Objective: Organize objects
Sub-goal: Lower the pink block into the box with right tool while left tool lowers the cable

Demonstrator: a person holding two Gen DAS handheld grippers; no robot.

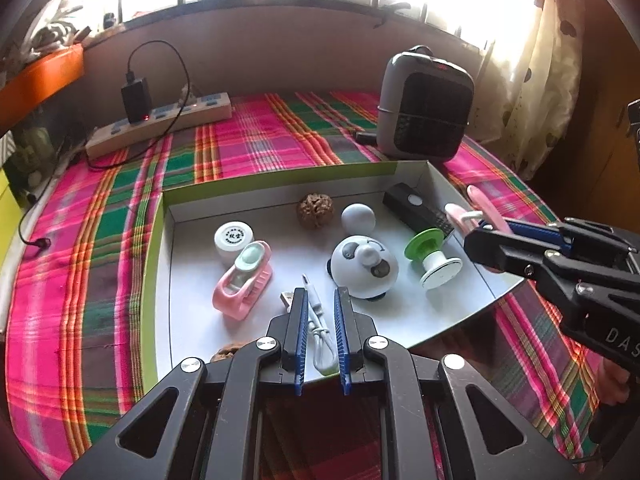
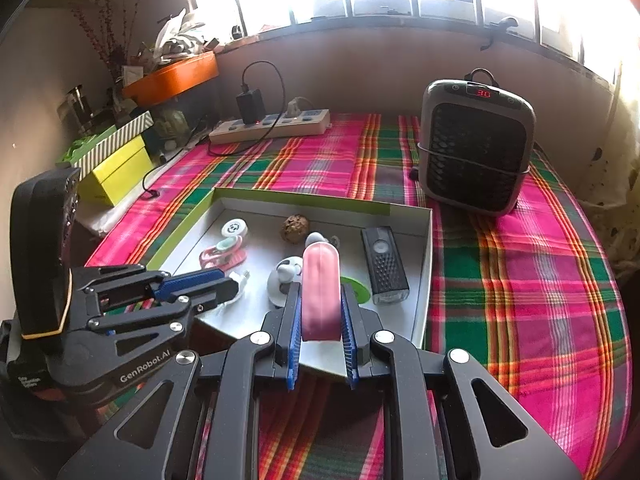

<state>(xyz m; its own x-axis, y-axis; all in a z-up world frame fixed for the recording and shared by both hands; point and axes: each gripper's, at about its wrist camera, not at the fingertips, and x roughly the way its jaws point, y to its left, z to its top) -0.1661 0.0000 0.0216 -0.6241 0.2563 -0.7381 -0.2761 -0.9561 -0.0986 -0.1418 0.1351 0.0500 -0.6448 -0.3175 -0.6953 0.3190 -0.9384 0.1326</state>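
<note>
Step in hand: delivery of two items into the shallow box on the plaid-covered bench; judged mid-task, since most objects already lie inside.

Right claw: clenched on a pink oblong object, which stands up between the blue pads above the box's near edge, towards its right wall. Next move, as judged: carry it forward over bare floor between the green spool and the black speaker, lower, then release.

Left claw: poised low over the box's near edge, pads narrowly apart with a white cable between them; whether they pinch it cannot be told. If so, it calls for setting down in the bare patch near the panda toy and the pink stapler-like item.

Pose: both claws point into the box from its near side, left claw near the middle, right claw angled in from the right.

Also in the box: white jar, walnut, grey ball.
</note>
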